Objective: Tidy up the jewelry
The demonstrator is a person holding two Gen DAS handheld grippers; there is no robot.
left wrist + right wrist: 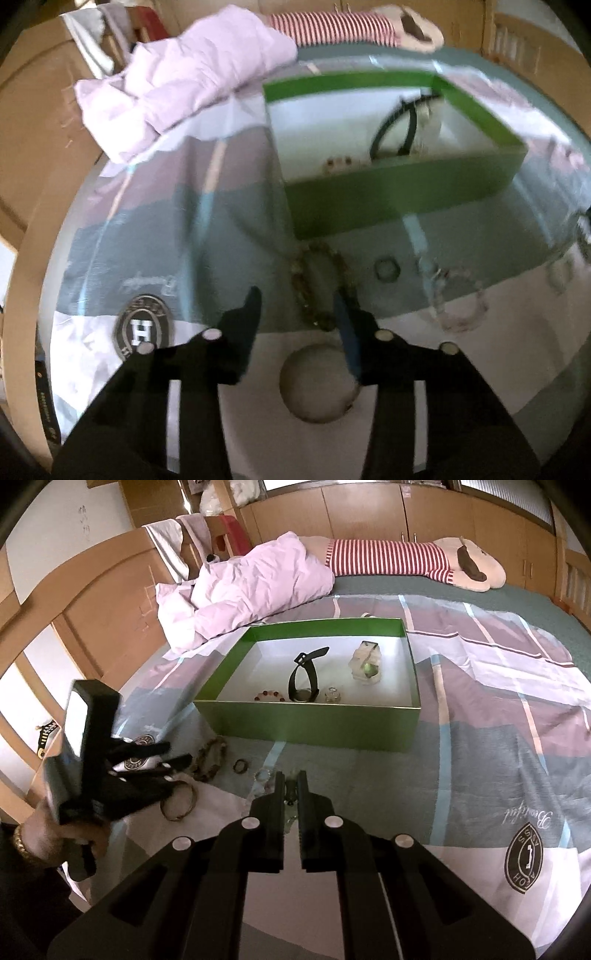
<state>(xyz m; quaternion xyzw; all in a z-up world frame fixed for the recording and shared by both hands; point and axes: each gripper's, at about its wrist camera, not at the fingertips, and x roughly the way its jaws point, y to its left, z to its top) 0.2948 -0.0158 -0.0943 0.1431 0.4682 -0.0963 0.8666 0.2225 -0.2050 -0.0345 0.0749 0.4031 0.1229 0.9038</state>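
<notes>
A green box (306,720) (399,192) stands on the bed and holds a black watch (304,675), a red bead bracelet (269,695) and clear crystal pieces (365,662). In front of it lie a brown bead bracelet (321,284) (210,757), a small ring (387,268) (240,765), a clear bead bracelet (458,302) and a bangle (317,384) (179,799). My left gripper (295,306) (181,757) is open, its fingers over the brown bracelet and above the bangle. My right gripper (291,781) is shut on a small dark metal piece of jewelry.
The bed has a patchwork sheet (480,701). A crumpled pink duvet (251,587) and a striped plush toy (406,561) lie behind the box. A wooden headboard (92,602) is on the left, wooden cabinets (369,513) at the back.
</notes>
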